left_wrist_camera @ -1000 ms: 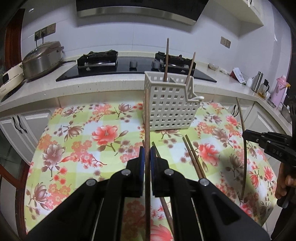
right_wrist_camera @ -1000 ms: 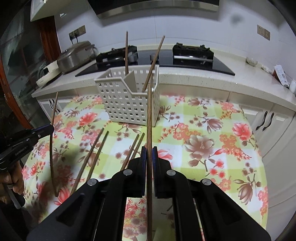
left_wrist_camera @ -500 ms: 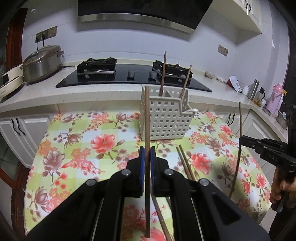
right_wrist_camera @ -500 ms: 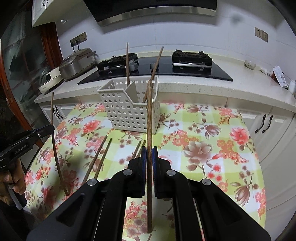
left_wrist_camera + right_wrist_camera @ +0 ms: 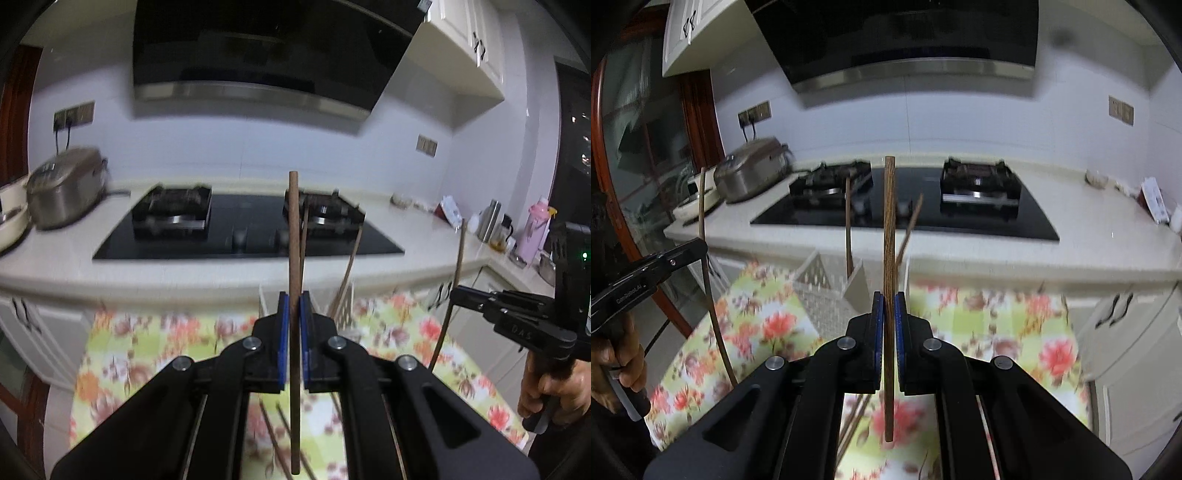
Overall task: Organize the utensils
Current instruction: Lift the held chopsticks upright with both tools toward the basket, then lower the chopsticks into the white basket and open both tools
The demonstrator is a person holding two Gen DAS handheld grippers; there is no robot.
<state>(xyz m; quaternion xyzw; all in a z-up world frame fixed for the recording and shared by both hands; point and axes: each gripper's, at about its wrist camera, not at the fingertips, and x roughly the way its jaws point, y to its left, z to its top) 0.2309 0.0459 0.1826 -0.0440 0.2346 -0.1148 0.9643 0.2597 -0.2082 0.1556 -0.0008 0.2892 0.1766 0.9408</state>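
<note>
My left gripper (image 5: 294,295) is shut on a brown chopstick (image 5: 294,236) held upright, high above the table. My right gripper (image 5: 889,295) is shut on another brown chopstick (image 5: 889,221), also upright. The white slotted utensil basket (image 5: 827,299) stands on the floral tablecloth (image 5: 997,325) just beyond and below both grippers, with two chopsticks (image 5: 847,229) standing in it. In the left wrist view the basket (image 5: 347,306) is mostly hidden behind the fingers. Loose chopsticks (image 5: 273,435) lie on the table below. The other gripper shows at the right of the left wrist view (image 5: 461,293) and at the left of the right wrist view (image 5: 700,247).
A white counter (image 5: 184,273) with a black gas hob (image 5: 240,232) runs behind the table. A rice cooker (image 5: 64,192) stands at its left; bottles and a pink flask (image 5: 532,232) at the far right. A range hood (image 5: 258,55) hangs above.
Both grippers have risen and tilted up with their chopsticks, so the basket has dropped low in both views and the hood fills the top. Both stay shut.
</note>
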